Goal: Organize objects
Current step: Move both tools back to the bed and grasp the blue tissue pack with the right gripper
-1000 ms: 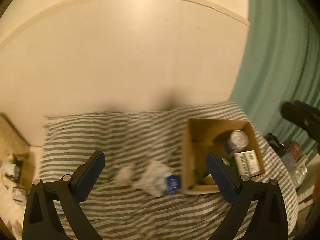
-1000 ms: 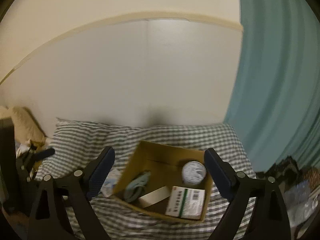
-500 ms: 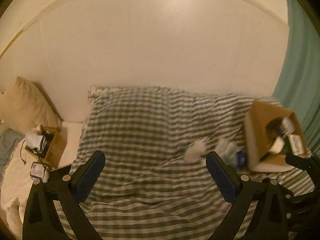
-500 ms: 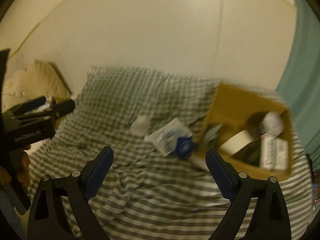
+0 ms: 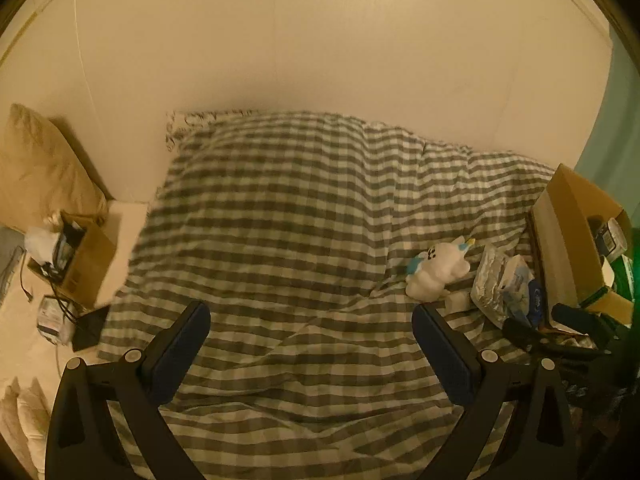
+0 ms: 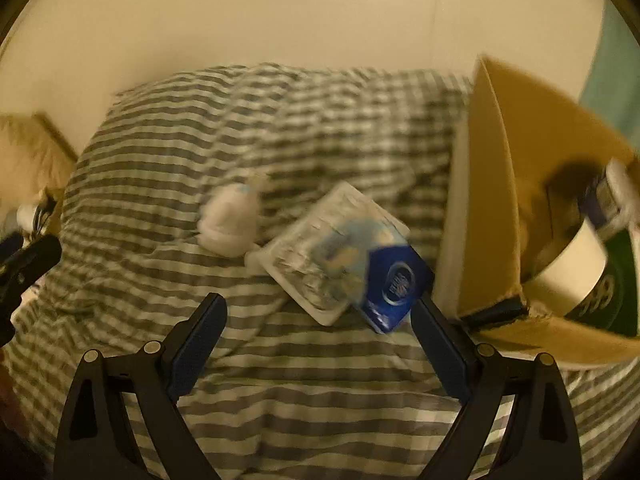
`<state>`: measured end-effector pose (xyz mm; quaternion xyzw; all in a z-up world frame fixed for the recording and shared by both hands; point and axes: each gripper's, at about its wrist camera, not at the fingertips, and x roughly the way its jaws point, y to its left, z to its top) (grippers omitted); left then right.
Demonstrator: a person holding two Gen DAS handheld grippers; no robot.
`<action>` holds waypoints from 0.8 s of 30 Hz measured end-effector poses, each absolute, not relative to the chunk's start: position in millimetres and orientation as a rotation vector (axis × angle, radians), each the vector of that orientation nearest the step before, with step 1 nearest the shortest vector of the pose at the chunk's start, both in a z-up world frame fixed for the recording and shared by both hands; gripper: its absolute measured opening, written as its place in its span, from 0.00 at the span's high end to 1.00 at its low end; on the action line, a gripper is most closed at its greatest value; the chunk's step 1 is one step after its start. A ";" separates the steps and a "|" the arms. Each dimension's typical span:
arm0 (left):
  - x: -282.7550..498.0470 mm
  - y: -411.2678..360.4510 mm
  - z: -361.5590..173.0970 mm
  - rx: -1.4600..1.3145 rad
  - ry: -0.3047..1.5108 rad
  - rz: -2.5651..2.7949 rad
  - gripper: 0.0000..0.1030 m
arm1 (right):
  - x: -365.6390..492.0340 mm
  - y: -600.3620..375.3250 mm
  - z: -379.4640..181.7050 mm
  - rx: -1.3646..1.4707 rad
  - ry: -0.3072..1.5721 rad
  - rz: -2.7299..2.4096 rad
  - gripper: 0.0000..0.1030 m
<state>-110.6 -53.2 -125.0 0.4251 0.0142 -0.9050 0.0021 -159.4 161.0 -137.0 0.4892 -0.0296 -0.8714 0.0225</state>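
Both the left gripper (image 5: pixel 311 354) and the right gripper (image 6: pixel 319 346) were spread wide, empty; the crinkly silver-and-blue foil packet (image 6: pixel 334 248) looked light, slippery, best pinched at its edge.

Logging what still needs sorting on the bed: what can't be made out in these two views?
- Cardboard box contents: left wrist view, cut off at the right edge; right wrist view, smeared by motion blur.
- Blue packet label: blurred, unreadable.
- White plush toy: face blurred in right wrist view.
- Foil pouch print: too small.

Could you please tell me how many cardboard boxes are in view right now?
2. One cardboard box sits on the checked bedcover at the right edge; a smaller box stands left of the bed beside the pillow. Others may lie out of frame.
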 end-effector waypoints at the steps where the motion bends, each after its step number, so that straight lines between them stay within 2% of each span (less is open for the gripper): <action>1: -111.5 -50.8 -128.5 1.346 0.040 -2.837 0.00 | -158.8 164.7 -137.4 1.510 -0.118 -2.694 0.11; 5: -109.9 -36.4 -135.5 1.378 -0.018 -2.847 0.00 | -153.0 177.1 -133.0 1.511 -0.116 -2.745 0.19; 8: -107.1 -25.9 -137.2 1.386 -0.056 -2.871 0.00 | -147.5 202.7 -131.9 1.538 -0.205 -2.753 0.27; 11: -107.5 -16.1 -139.4 1.405 -0.049 -2.888 0.00 | -145.4 213.9 -128.9 1.536 -0.270 -2.758 0.27; 15: -108.8 -2.2 -142.9 1.413 -0.097 -2.900 0.00 | -153.3 193.8 -134.0 1.589 -0.088 -2.770 0.23; 19: -116.6 2.1 -150.6 1.424 -0.122 -2.881 0.00 | -166.0 186.6 -138.7 1.593 -0.068 -2.750 0.20; 24: -128.7 -3.2 -164.7 1.472 -0.077 -2.832 0.00 | -189.3 170.5 -152.0 1.626 0.043 -2.769 0.17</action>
